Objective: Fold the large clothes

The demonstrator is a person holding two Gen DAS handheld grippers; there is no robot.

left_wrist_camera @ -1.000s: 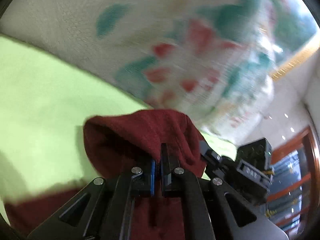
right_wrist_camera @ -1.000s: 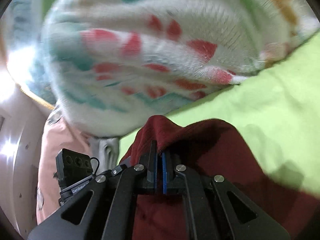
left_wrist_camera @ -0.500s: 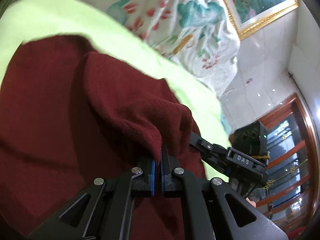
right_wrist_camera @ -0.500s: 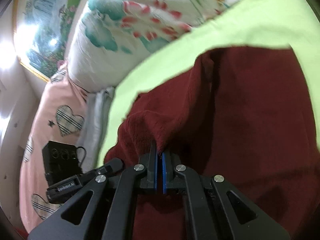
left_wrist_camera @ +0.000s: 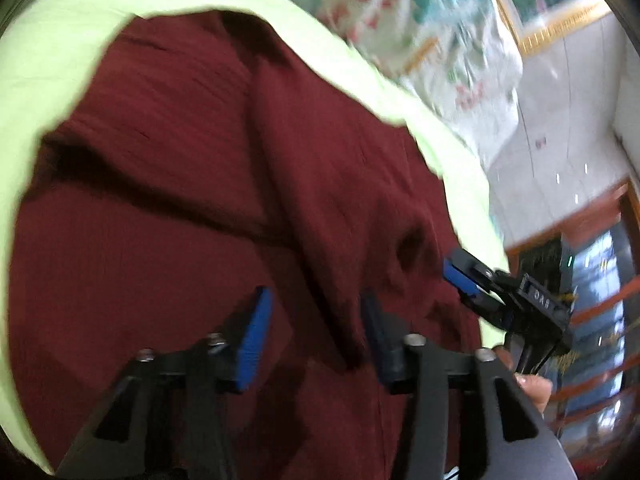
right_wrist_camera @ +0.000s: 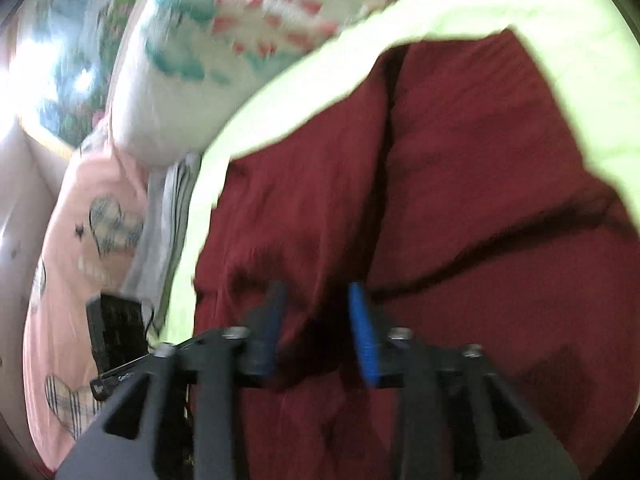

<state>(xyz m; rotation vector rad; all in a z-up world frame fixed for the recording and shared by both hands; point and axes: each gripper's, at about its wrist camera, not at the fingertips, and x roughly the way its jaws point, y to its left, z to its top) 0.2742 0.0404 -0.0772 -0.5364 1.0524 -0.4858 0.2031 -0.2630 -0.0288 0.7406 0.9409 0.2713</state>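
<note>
Garment: my dark red garment [left_wrist_camera: 200,208] lies spread on the lime-green bedsheet [left_wrist_camera: 48,64], filling the middle of both wrist views.

Fold done: one layer lies doubled over another, judging by the long crease running from about 12 o'clock down toward the pads in both views, and the cross fold line toward 3 o'clock in the right view.

Fold left: I judge the work about midway. The cloth is still a wide, rumpled slab with soft ridges, so it needs at least one more fold and some smoothing. How much lies below the frames I cannot tell.

Left tongs: my left gripper [left_wrist_camera: 316,340] is letting go, its jaws opening, blue pads [left_wrist_camera: 252,340] roughly half spread. A ridge of red cloth runs between them, but neither pad presses on it.

Right tongs: my right gripper [right_wrist_camera: 316,332] is also opening, a little less spread. Cloth sits beneath and between the pads without being pinched. From the left view it shows at 3 o'clock, at the garment's edge.

Hand: a bit of my right hand [left_wrist_camera: 532,388] shows at 4 o'clock in the left view, behind the tongs.

Surroundings: a floral quilt [right_wrist_camera: 240,40] lies bunched at 11 o'clock in the right view, with a pink heart-print pillow [right_wrist_camera: 80,240] at 9 o'clock, both clear of the garment.
</note>
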